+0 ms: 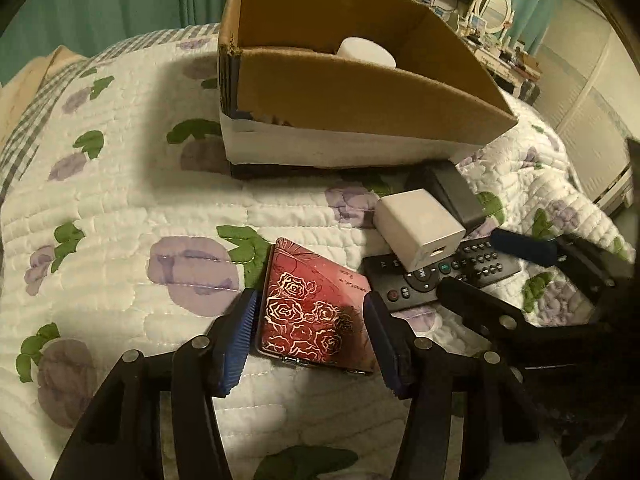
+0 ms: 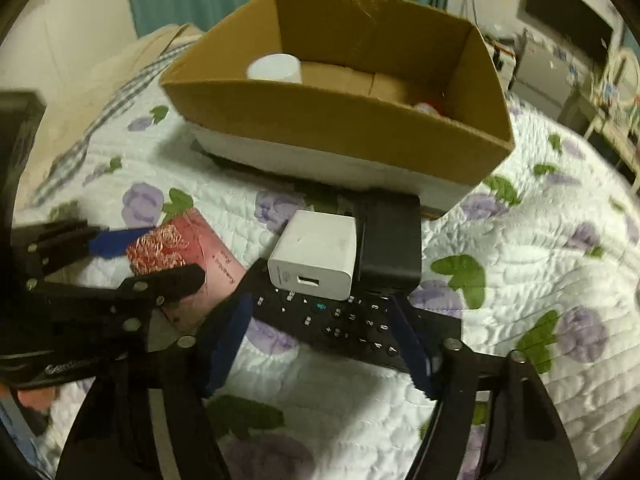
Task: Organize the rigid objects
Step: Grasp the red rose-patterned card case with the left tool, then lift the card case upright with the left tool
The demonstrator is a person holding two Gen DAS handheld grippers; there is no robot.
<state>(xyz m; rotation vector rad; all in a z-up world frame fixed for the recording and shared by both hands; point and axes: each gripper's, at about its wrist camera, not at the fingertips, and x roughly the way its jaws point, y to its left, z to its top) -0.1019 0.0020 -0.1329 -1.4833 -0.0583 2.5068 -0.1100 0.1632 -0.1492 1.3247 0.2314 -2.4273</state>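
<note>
A red tin with a gold rose pattern lies on the quilt between the open fingers of my left gripper; the pads sit beside its two edges with small gaps. It also shows in the right wrist view. A black remote lies between the open fingers of my right gripper, which hovers over it. A white charger cube rests on the remote's far end, next to a black adapter. An open cardboard box stands behind, with a white cylinder inside.
A floral quilted bedspread covers the bed. A green curtain, a TV and a dresser with a mirror stand beyond the bed. The right gripper shows in the left wrist view, close to the remote.
</note>
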